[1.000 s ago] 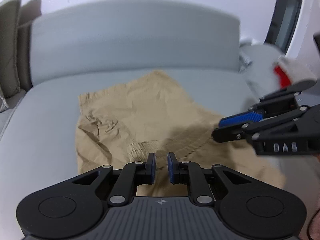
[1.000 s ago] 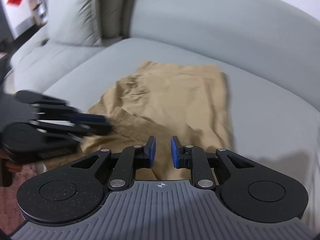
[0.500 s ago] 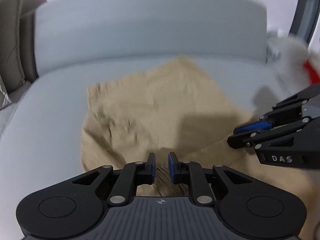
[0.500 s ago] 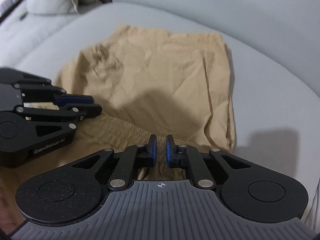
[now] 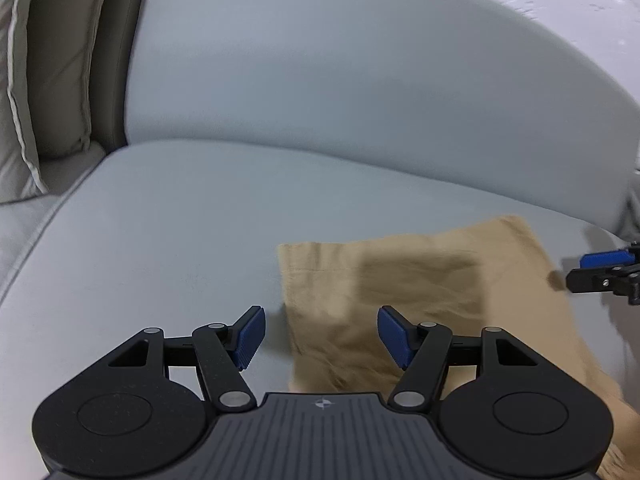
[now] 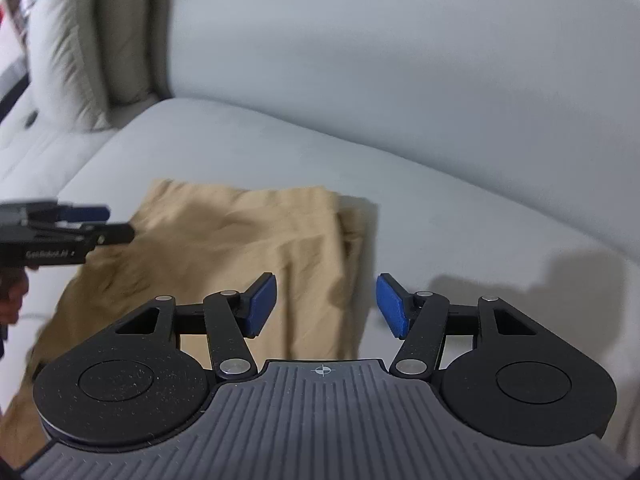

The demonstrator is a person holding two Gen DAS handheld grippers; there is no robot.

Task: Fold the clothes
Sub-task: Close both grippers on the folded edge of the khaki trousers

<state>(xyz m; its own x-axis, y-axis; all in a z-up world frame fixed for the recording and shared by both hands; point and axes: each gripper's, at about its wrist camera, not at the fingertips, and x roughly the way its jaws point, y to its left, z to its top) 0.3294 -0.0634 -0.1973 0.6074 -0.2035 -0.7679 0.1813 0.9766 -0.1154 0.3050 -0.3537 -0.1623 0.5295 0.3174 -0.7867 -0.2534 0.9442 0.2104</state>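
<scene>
A tan garment [image 5: 420,292] lies flat on the grey sofa seat [image 5: 160,240], folded over so its far edge is straight. My left gripper [image 5: 318,338] hovers over the garment's left edge, its jaws opening, nothing pressed between the blue pads. In the right wrist view the same garment [image 6: 240,248] spreads to the left, and my right gripper [image 6: 325,306] stands over its right edge, jaws opening, pads clear of the cloth. Each gripper shows at the other view's side: the right gripper [image 5: 600,270] and the left gripper [image 6: 80,224].
The curved grey backrest [image 5: 340,92] rises behind the seat. A beige cushion [image 5: 44,72] leans at the far left, and again as a cushion [image 6: 68,56] in the right wrist view. A person's hand [image 6: 12,296] holds the left tool at the edge.
Both grippers travelled across the garment toward its far part and their jaws went from nearly shut to wide apart. The garment now lies with a straight folded edge.
</scene>
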